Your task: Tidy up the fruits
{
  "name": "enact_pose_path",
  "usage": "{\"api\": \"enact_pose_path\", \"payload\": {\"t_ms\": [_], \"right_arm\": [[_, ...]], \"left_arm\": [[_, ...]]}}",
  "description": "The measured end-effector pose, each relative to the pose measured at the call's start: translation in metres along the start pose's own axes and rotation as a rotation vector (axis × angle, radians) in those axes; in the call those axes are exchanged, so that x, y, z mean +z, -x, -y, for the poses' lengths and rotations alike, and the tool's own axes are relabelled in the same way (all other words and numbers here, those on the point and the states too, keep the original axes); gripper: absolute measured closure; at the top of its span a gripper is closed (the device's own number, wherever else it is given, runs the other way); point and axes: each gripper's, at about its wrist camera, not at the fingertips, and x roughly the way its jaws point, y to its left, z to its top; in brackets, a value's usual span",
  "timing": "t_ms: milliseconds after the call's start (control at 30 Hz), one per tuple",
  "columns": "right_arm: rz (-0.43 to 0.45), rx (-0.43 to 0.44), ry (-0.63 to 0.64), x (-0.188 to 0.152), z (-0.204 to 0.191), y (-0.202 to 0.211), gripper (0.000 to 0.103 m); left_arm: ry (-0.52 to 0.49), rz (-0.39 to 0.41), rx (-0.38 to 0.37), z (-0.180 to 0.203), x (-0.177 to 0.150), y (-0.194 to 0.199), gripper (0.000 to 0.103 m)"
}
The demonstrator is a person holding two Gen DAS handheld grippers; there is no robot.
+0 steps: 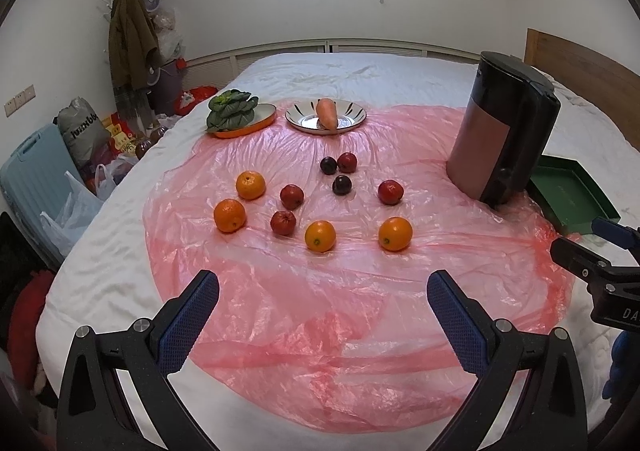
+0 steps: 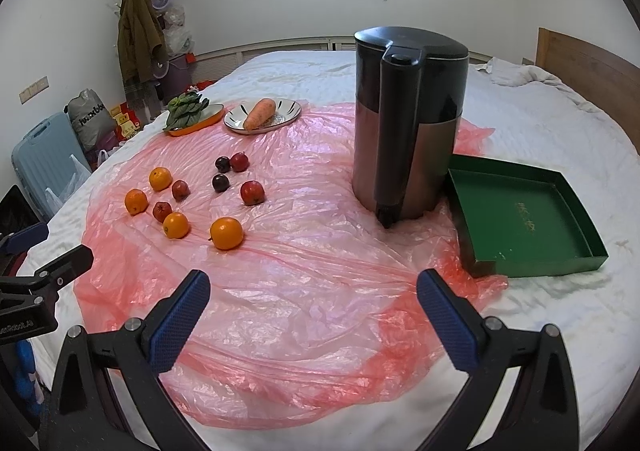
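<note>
Four oranges (image 1: 319, 236), red apples (image 1: 390, 192) and dark plums (image 1: 342, 184) lie scattered on the pink plastic sheet (image 1: 320, 331) over the bed (image 2: 540, 123), round with no clear long axis. The green tray (image 2: 524, 219) beside the kettle (image 2: 408, 123) holds nothing; behind, a plate (image 1: 352, 122) carries a carrot (image 1: 327, 113) pointing toward the camera, and an orange dish (image 1: 256, 123) bears greens (image 1: 230, 109). The left gripper (image 1: 323, 305) and right gripper (image 2: 314, 301) hover above the sheet with fingers spread wide, holding nothing.

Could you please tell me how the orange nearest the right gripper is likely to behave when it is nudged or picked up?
The orange is round and sits loose, so it would probably roll if nudged. The plastic sheet under it is thin and wrinkled, so it may slide or bunch. The peel looks firm, so the open right gripper could likely hold it.
</note>
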Motion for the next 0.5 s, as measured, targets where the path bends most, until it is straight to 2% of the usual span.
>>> {"api": "enact_pose_path", "payload": {"t_ms": [500], "right_arm": [[-0.003,0.017,-0.004,-0.0004,0.0004,0.0000,0.000]], "left_arm": [[-0.004,-0.015,0.007,0.0031,0.0021,-0.0036,0.001]]}}
